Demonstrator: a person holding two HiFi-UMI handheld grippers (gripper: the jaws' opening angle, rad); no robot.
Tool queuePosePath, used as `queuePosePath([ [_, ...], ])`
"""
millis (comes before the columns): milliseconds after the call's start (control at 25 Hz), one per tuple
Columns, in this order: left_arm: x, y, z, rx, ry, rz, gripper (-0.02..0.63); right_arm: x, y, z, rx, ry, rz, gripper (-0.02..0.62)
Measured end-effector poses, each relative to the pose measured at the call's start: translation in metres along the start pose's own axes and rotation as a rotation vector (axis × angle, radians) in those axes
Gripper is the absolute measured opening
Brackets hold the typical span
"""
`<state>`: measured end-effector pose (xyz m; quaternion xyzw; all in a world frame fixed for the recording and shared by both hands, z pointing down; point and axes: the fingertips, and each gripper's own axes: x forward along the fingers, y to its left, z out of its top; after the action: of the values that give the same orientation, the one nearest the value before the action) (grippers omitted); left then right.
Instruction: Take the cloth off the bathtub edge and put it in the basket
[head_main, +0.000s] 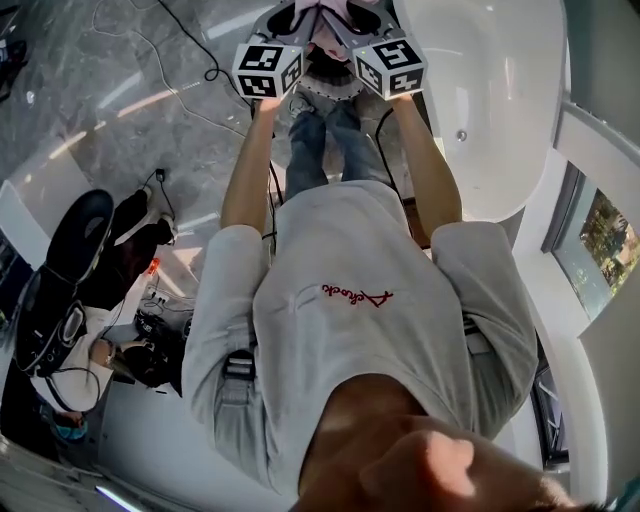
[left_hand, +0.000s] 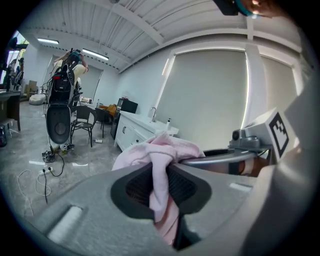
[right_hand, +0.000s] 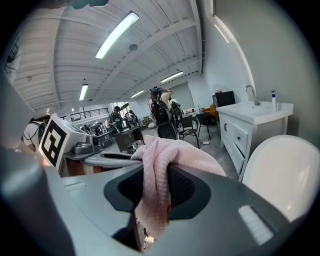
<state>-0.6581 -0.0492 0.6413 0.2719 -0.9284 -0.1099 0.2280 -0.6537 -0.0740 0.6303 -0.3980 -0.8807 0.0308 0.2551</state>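
Head view: operator in grey top, both forearms stretched fwd, L gripper and R gripper side by side at the far end, marker cubes close together. Pink cloth sits btwn the two grippers, off the tub edge. White bathtub lies just right of the R forearm, and no contact btwn cloth and tub is visible. A round ribbed rim shows below the grippers, btwn the cubes; cannot tell what it belongs to. L gripper view: jaws nearly together, pinching a fold of the cloth. Fabric is bunched above the pads and a strip hangs down through the gap. The other gripper is close on the right, its marker cube in shot. R gripper view: same finding, jaws narrowed onto a fold of the cloth, w/ fabric draped over the top and trailing below. The L unit is close on the left and the tub rim is near right. So the cloth is carried by both grippers at once, one corner or fold each, slack btwn them. Surroundings: grey marbled floor w/ black cables, seated person w/ dark kit at near left, white vanity w/ tap far right in the R gripper view, window right of the tub
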Motion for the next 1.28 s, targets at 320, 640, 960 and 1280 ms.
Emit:
queuePosePath([
  [320, 0.015, 0.004, -0.061, -0.063, 0.076, 0.002, 0.058, 0.009, -0.011, -0.061, 0.053, 0.084, -0.002, 0.112],
  [640, 0.026, 0.011, -0.122, -0.099, 0.146, 0.012, 0.058, 0.021, -0.019, -0.121, 0.090, 0.164, -0.005, 0.114],
  [960, 0.028, 0.006, -0.165, -0.129, 0.226, 0.009, 0.061, 0.018, -0.020, -0.169, 0.138, 0.246, -0.038, 0.120],
  [1280, 0.027, 0.008, -0.212, -0.195, 0.316, 0.019, 0.121, 0.011, -0.031, -0.226, 0.156, 0.379, -0.116, 0.145],
])
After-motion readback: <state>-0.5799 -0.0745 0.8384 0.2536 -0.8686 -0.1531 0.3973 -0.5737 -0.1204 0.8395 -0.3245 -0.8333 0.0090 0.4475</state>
